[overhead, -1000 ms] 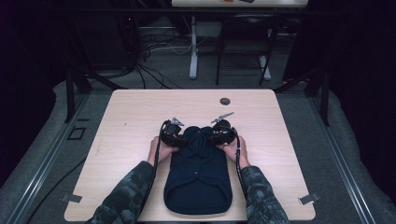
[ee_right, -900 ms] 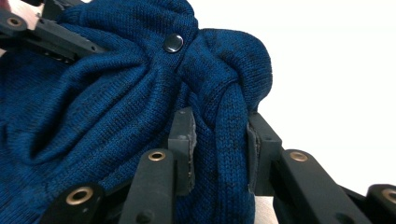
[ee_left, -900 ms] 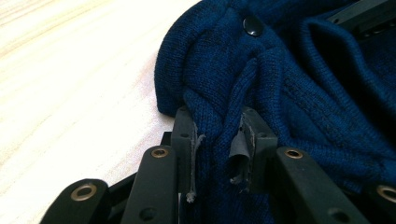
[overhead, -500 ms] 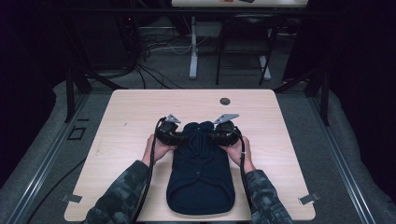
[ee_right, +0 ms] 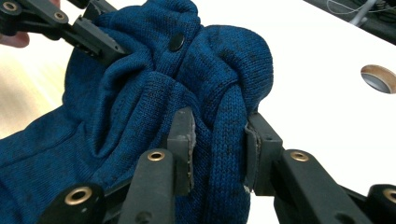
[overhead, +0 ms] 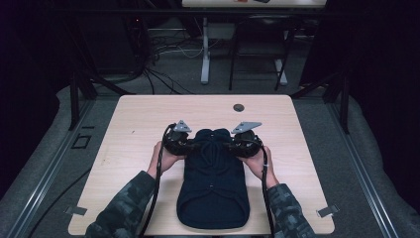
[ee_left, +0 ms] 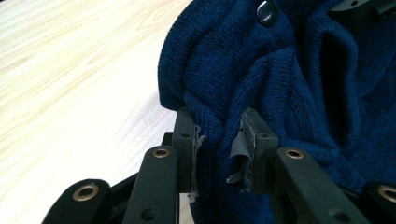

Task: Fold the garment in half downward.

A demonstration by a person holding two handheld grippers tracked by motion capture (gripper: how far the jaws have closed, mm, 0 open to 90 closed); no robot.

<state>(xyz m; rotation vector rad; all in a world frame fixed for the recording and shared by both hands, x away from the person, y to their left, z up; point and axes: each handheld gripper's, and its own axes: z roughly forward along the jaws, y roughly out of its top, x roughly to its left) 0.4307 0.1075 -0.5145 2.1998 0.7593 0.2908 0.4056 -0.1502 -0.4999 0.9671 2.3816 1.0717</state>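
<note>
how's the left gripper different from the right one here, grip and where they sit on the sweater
The left gripper pinches a fold at the left side of the blue sweater's far end; the right gripper pinches the right side. The left's pads look frayed, with torn strips hanging; the right's pads look tidier. The table hole lies just beyond the right gripper, while plain wood lies beside the left. Both are shut on bunched knit.
</note>
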